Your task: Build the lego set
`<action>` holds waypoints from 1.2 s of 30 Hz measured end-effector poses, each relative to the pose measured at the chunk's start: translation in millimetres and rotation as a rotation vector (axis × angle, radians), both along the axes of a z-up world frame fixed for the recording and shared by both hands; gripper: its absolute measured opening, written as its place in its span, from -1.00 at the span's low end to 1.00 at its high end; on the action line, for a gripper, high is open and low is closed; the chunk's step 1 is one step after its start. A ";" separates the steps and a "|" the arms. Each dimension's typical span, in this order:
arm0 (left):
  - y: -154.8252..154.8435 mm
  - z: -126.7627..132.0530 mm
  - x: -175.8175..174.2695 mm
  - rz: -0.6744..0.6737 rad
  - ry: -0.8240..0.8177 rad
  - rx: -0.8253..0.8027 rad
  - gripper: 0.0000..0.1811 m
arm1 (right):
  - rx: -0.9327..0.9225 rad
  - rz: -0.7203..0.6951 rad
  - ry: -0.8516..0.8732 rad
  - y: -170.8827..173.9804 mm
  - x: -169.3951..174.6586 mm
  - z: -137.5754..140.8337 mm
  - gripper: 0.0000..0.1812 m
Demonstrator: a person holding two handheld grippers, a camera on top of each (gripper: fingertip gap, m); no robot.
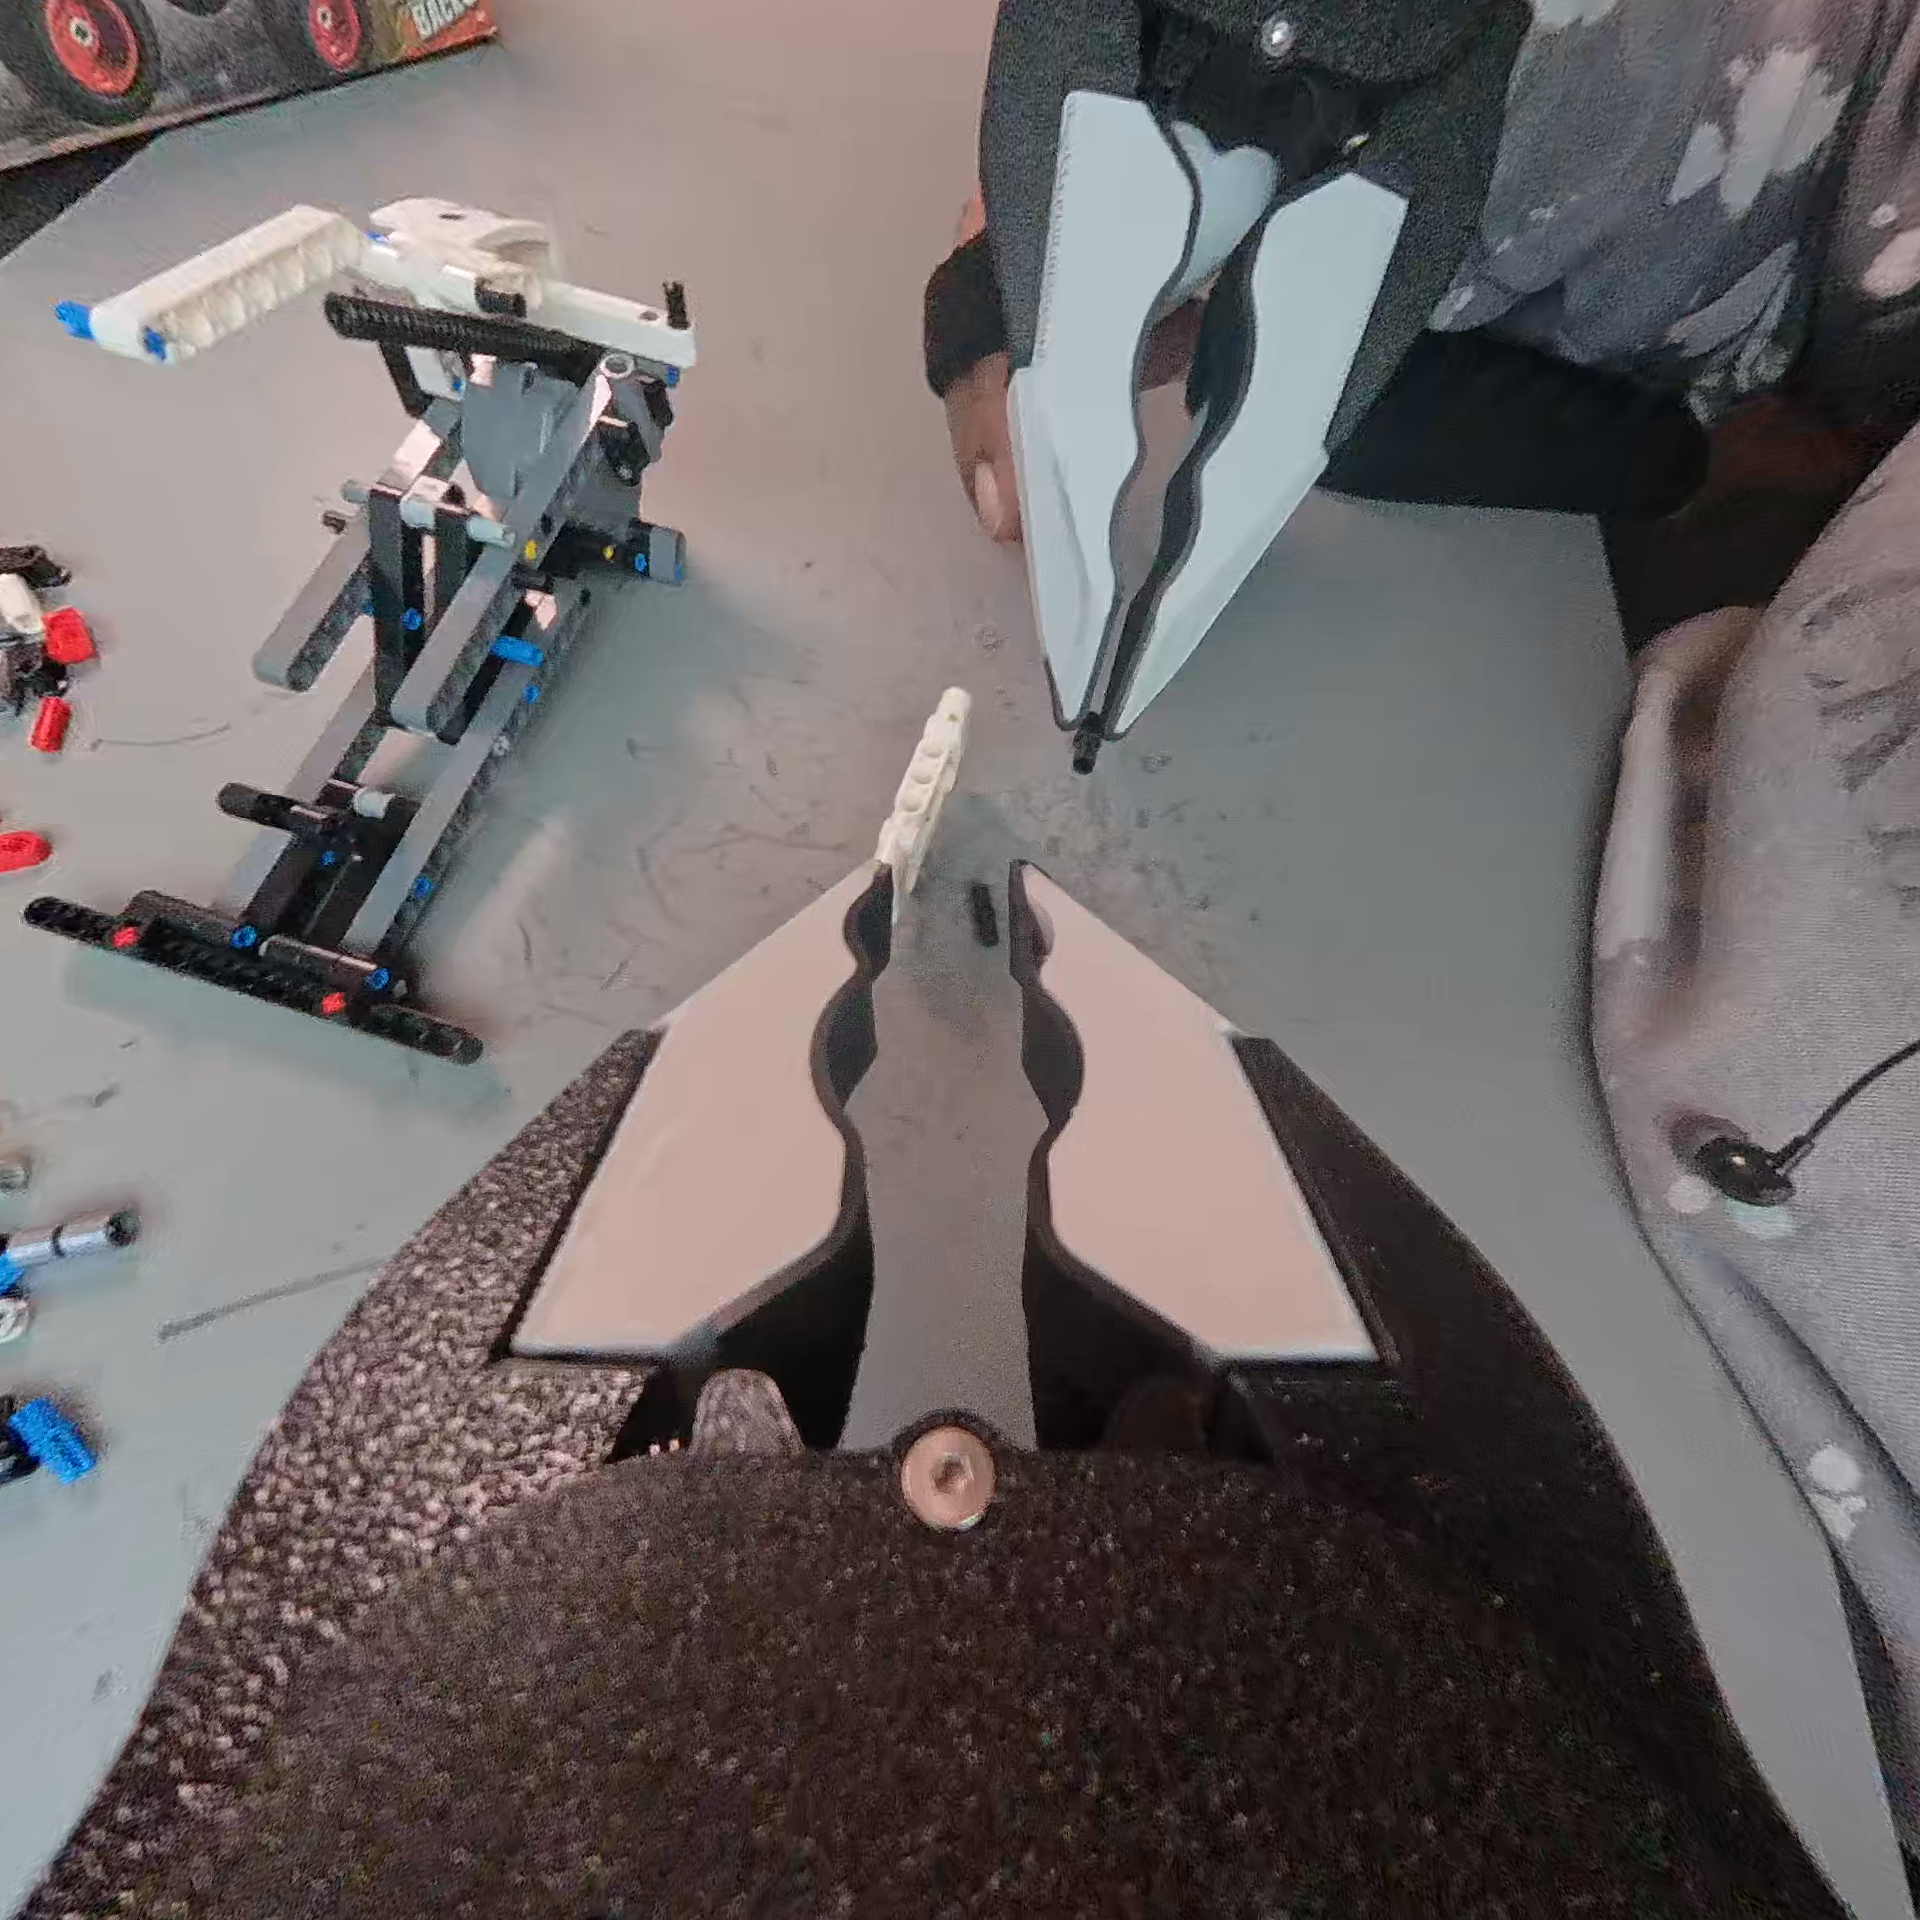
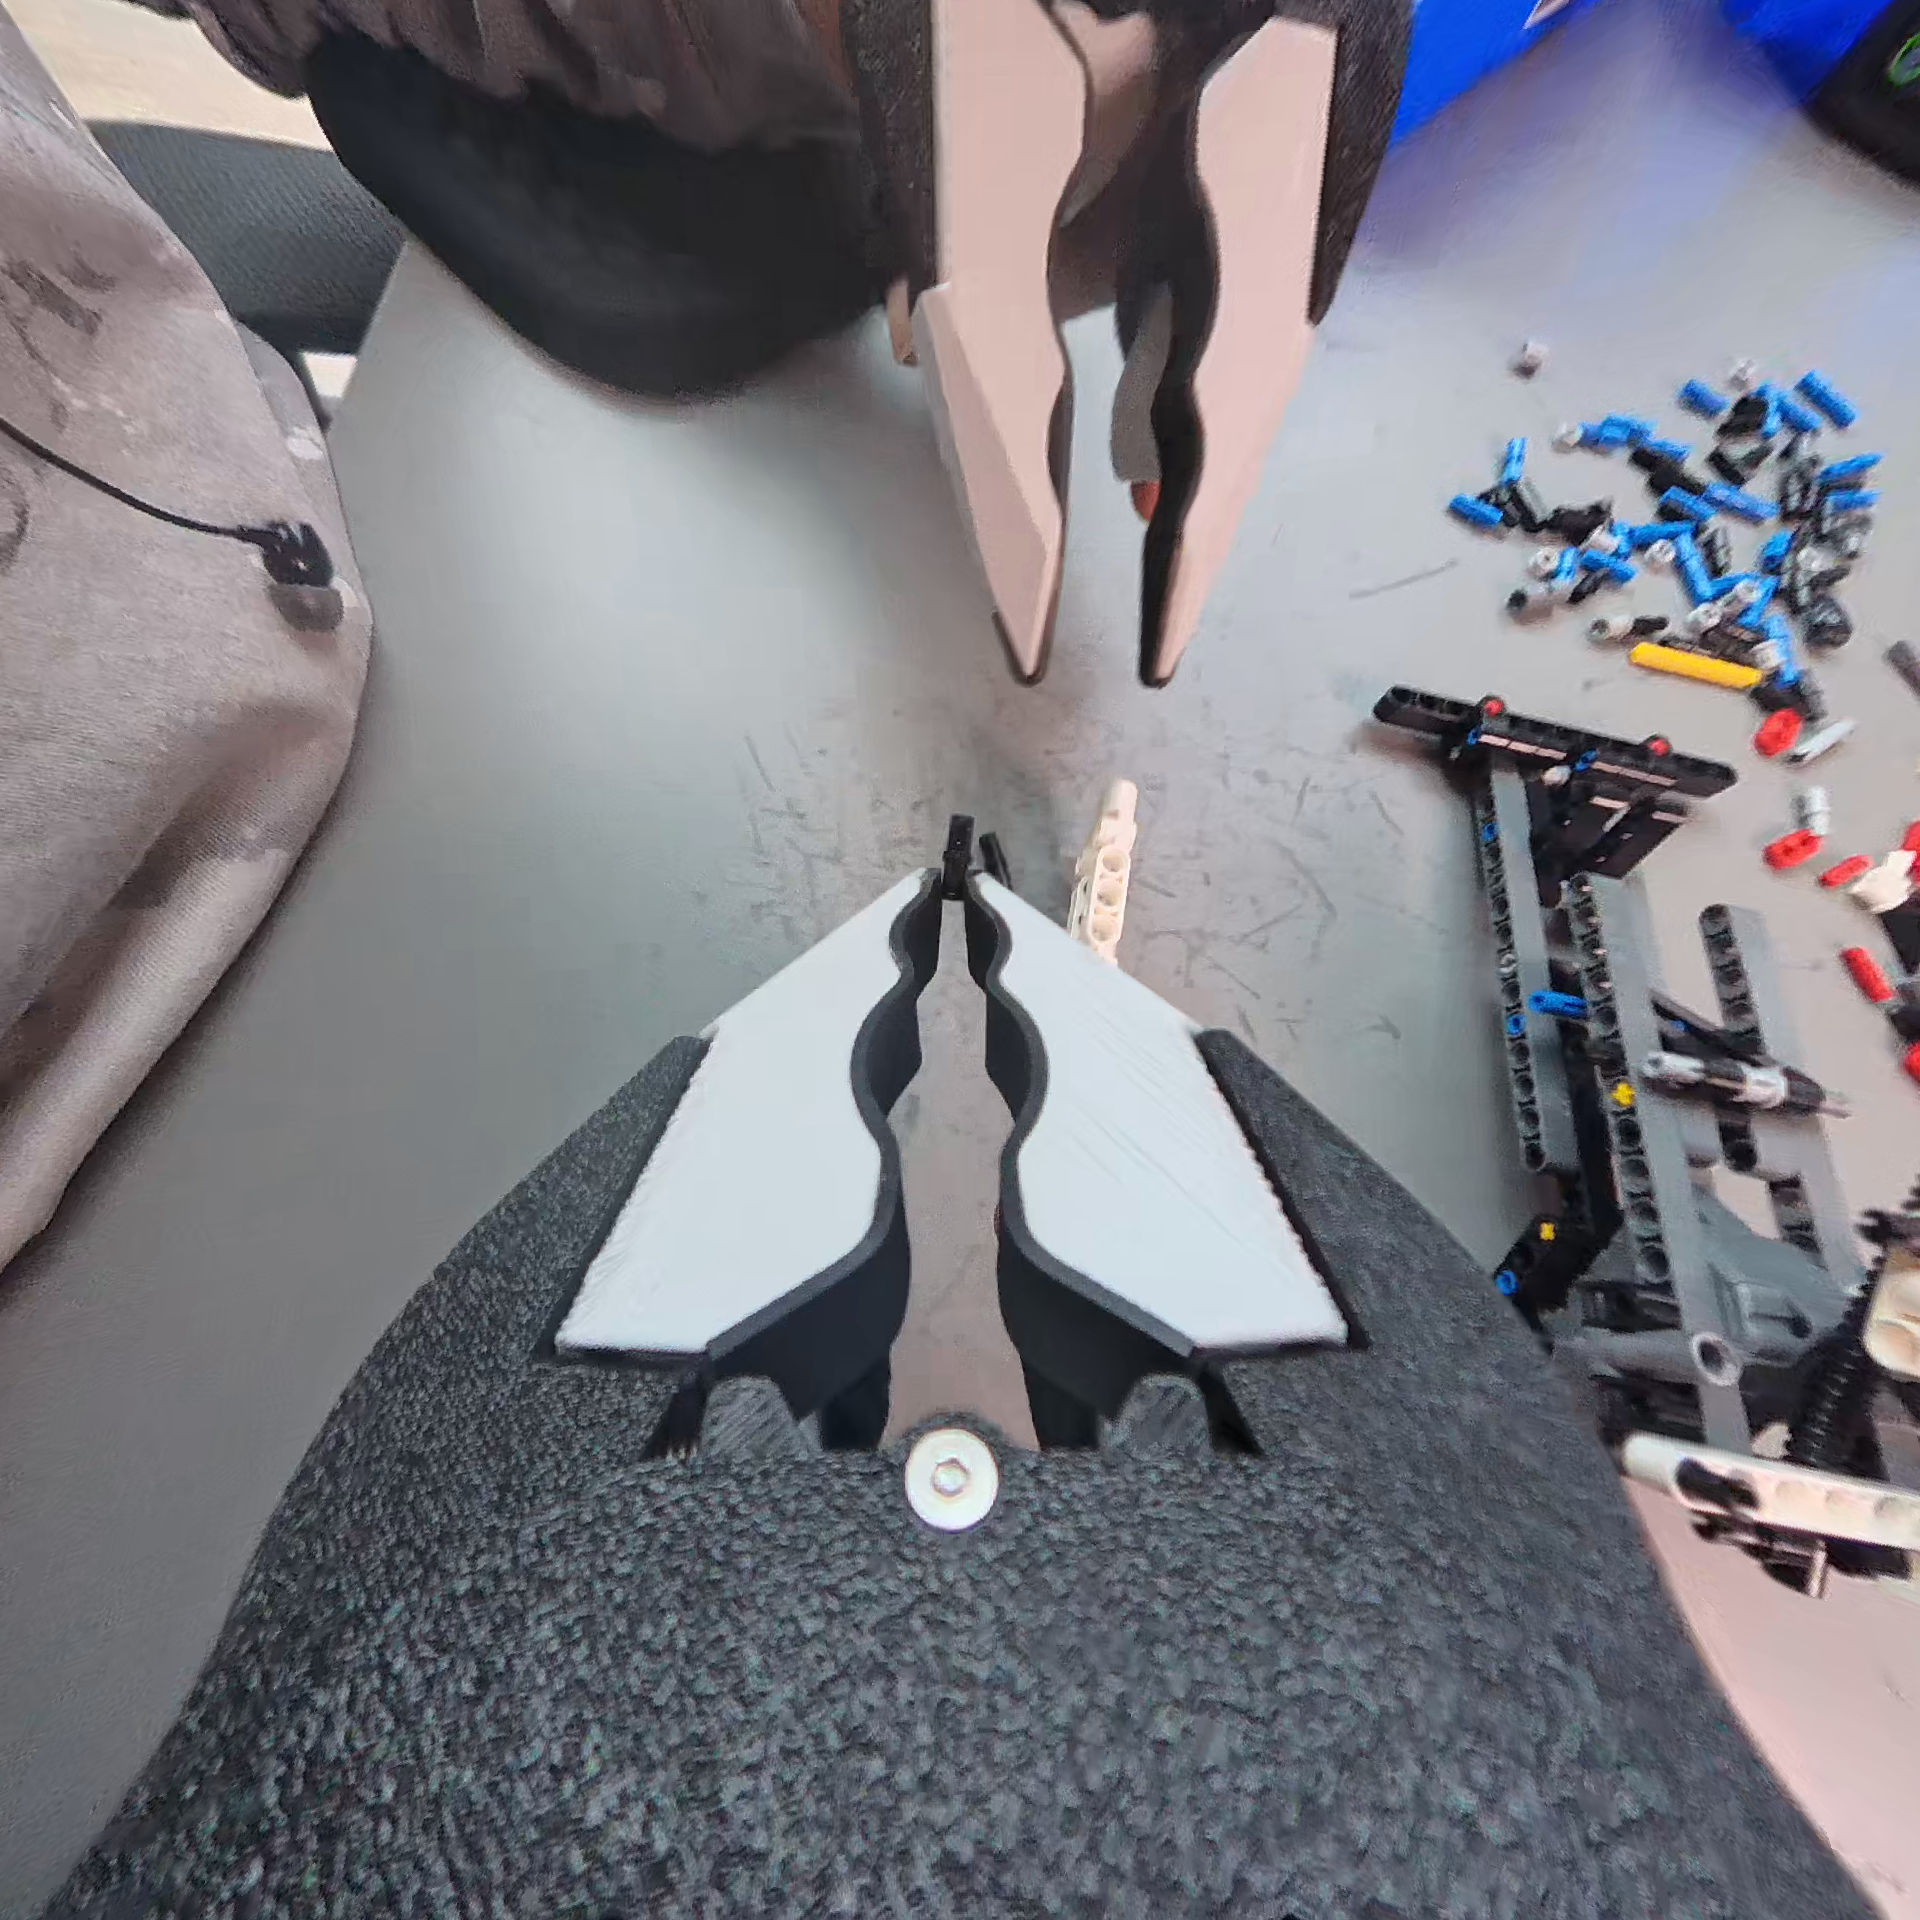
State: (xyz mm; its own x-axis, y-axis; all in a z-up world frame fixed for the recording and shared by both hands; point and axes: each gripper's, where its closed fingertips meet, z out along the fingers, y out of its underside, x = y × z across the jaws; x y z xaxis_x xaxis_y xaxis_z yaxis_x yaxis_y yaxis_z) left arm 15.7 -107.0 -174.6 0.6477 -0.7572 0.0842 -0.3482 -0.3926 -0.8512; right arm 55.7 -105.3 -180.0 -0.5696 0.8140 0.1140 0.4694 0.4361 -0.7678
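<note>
Presently: right hand-held gripper (image 2: 956, 883) clenched on light, rigid black pin (image 2: 954, 844), pinched at tip; slippery. Left hand-held gripper (image 1: 951, 883) released beside white beam (image 1: 925, 790), mid-bench (image 1: 1351, 831).

Layout on the surface (image 1: 1351, 831), both tools facing each other across the middle.

The left tool (image 1: 951, 883) and right tool (image 1: 1086, 727) point tip to tip, near but apart. A short beam (image 1: 925, 790) lies on the surface between them, just beside the left tool's left finger. A small pin (image 2: 954, 847) sits in the right tool's tips; another pin (image 1: 982, 914) lies on the surface between the left tool's fingers. The part-built frame (image 1: 436, 623) lies well to the left of the left tool. Loose parts (image 2: 1704, 530) are scattered beyond the frame's far end in the right wrist view. A box (image 1: 208, 73) rests at the far edge behind the frame.
</note>
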 end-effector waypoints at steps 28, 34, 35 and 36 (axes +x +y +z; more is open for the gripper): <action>-23.6 85.6 38.7 -0.239 -0.819 -0.164 -0.97 | -0.055 0.038 0.479 -23.7 -12.3 88.8 -0.93; -27.8 87.5 40.5 -0.275 -0.865 -0.209 -0.97 | -0.052 0.066 0.497 -28.2 -9.0 92.5 -0.92; -28.5 87.7 40.9 -0.280 -0.871 -0.216 -0.97 | -0.053 0.069 0.503 -28.8 -8.5 93.3 -0.92; -29.1 87.4 41.3 -0.285 -0.874 -0.223 -0.97 | -0.051 0.076 0.506 -29.6 -7.8 93.4 -0.92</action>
